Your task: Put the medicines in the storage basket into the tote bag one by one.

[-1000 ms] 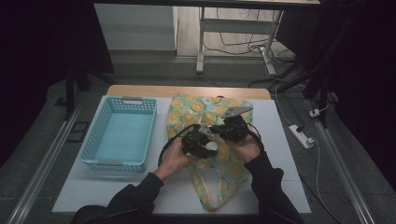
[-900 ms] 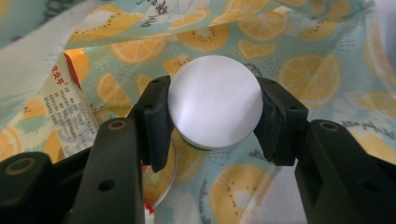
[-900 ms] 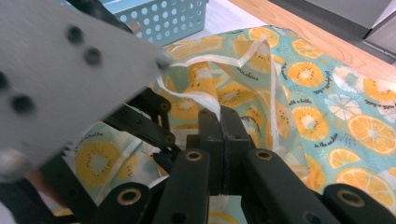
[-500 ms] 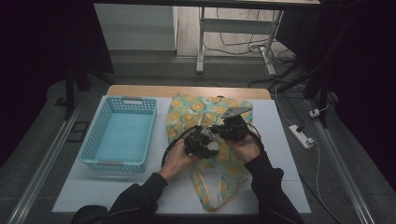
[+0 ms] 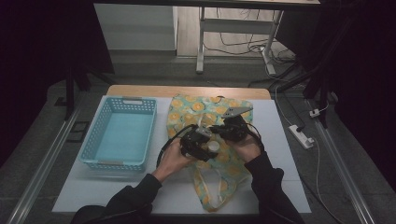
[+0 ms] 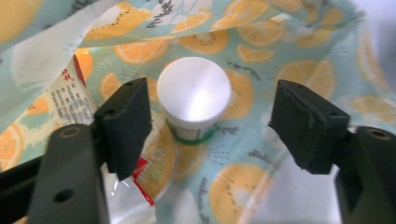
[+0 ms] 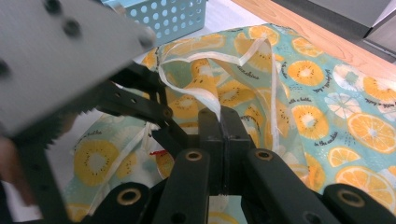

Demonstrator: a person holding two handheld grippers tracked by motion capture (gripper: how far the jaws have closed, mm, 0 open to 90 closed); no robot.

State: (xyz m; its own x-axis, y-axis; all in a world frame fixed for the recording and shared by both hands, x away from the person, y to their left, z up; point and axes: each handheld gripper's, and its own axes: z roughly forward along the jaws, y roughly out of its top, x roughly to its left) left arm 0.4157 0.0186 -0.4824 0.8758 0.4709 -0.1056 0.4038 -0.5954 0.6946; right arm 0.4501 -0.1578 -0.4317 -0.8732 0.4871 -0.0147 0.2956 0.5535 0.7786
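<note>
Right gripper (image 7: 223, 122), jaws pinched on the fruit-print bag (image 5: 233, 109)'s white hem, lifts its mouth; left gripper (image 6: 210, 121) gapes wide around the white-capped bottle (image 6: 194, 93) at 12 o'clock. Next, I judge: close and extract.

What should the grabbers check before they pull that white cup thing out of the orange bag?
1. Left hand-held gripper open wide enough for the white-lidded cup: ok.
2. Cup sits between its jaws: ok, but not yet gripped.
3. Right hand-held gripper shut on the fruit-print bag, holding its edge up: ok.
4. Red-and-white packet beside the cup, clear of the jaws: cannot tell.
5. Blue basket has room: ok.
</note>
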